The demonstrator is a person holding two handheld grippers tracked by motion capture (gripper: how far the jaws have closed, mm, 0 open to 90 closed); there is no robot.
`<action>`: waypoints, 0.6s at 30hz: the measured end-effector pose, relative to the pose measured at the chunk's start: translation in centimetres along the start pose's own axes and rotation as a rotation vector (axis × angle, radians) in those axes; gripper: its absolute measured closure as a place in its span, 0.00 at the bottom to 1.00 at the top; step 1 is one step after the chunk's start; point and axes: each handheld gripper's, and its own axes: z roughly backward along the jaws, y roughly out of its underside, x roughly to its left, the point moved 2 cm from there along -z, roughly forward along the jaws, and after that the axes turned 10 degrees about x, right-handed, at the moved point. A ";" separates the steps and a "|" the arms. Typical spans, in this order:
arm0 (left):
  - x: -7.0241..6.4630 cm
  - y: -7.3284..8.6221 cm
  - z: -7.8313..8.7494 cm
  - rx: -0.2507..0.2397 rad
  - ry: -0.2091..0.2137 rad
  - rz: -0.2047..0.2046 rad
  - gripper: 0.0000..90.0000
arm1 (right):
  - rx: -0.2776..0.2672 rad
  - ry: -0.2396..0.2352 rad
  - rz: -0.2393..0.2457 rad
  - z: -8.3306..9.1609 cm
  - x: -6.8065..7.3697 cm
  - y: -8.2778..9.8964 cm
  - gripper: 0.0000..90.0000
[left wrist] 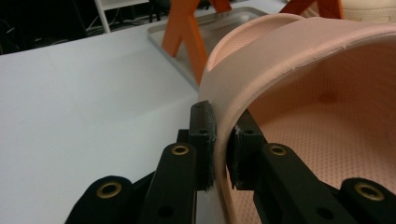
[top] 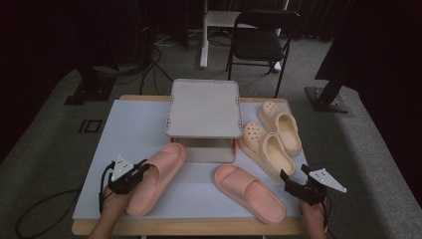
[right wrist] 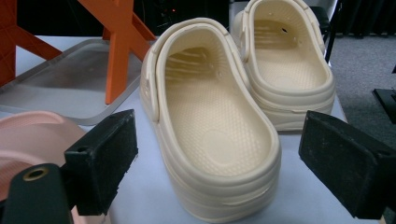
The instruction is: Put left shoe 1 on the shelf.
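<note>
The left tongs (top: 141, 171) are sitting at the lower left of the high view, clamped on the side wall of a pink slide (top: 154, 178). In the left gripper view the two black pads are pinching that wall (left wrist: 224, 154) between them with barely any gap, one pad outside the shoe and one inside over the dimpled footbed. The slide is lying on the pale tabletop (top: 129, 129), its toe pointing up toward the middle of the frame and reaching the front of a grey rack (top: 203, 107).

The right tongs (top: 290, 183) are resting at the lower right of the high view with jaws standing wide apart and holding nothing. In the right gripper view the near cream clog (right wrist: 210, 126) is sitting in the gap between the pads, apart from both, with the second cream clog (right wrist: 285, 60) just behind it, the two seeming to touch.

The rack is standing on orange legs (right wrist: 121, 42) over a shallow grey tray (right wrist: 65, 88), which is showing nothing in it.

A second pink slide (top: 249, 191) is lying in the lower middle of the high view, running slantwise toward the front edge. Bare tabletop is spreading across the left of the frame and between the two slides. The cream clogs are lying close to the right edge.
</note>
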 end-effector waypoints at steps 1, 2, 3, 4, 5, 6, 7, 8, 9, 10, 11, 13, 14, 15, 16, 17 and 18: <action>-0.2 -0.2 -0.2 -0.001 0.003 0.002 0.91 | 0.000 -0.003 -0.003 0.0 0.0 0.0 0.12; -0.4 -0.4 -0.3 0.000 0.006 -0.003 0.91 | 0.000 -0.003 -0.005 0.0 -0.1 0.0 0.12; -0.6 -0.6 -0.6 -0.003 0.010 -0.005 0.91 | 0.001 -0.003 -0.006 0.0 -0.1 0.0 0.12; -0.8 -0.8 -0.8 -0.005 0.012 0.000 0.91 | 0.002 -0.003 -0.006 0.0 -0.1 0.0 0.12; -0.9 -1.0 -1.0 -0.006 0.015 0.001 0.91 | 0.001 -0.003 -0.006 0.1 -0.1 0.0 0.12; -1.1 -1.2 -1.3 -0.007 0.008 -0.004 0.91 | -0.002 -0.005 -0.007 0.1 -0.1 0.0 0.12; -1.2 -1.4 -1.5 -0.007 0.003 0.007 0.91 | -0.004 -0.002 -0.008 0.1 -0.1 0.0 0.12; -1.3 -1.6 -1.7 -0.003 0.004 0.006 0.91 | -0.010 0.013 -0.011 0.2 -0.2 0.0 0.12; -1.4 -1.7 -1.9 -0.003 0.001 0.010 0.91 | -0.018 0.020 -0.014 0.3 -0.2 0.0 0.12; -1.6 -1.9 -2.1 -0.007 0.000 0.010 0.91 | -0.029 0.014 -0.019 0.3 -0.2 0.0 0.12; -1.8 -2.1 -2.4 -0.006 -0.004 0.013 0.91 | -0.037 0.011 -0.020 0.4 -0.3 -0.1 0.12; -2.0 -2.4 -2.9 -0.001 -0.008 0.022 0.91 | -0.037 0.040 0.000 0.4 -0.3 -0.1 0.12; -2.2 -2.5 -3.3 -0.003 -0.012 0.028 0.91 | -0.033 0.037 0.003 0.4 -0.2 -0.1 0.12; -2.3 -2.6 -3.7 0.003 -0.008 0.032 0.91 | -0.024 0.038 0.012 0.3 -0.2 -0.1 0.12; -2.3 -2.6 -4.0 0.003 -0.013 0.034 0.91 | -0.018 0.041 0.020 0.3 -0.1 0.0 0.12; -2.4 -2.7 -4.2 0.002 -0.020 0.038 0.91 | -0.016 0.039 0.023 0.2 -0.1 0.0 0.12; -2.5 -2.8 -4.5 0.003 -0.028 0.037 0.91 | -0.015 0.038 0.026 0.2 -0.1 0.1 0.12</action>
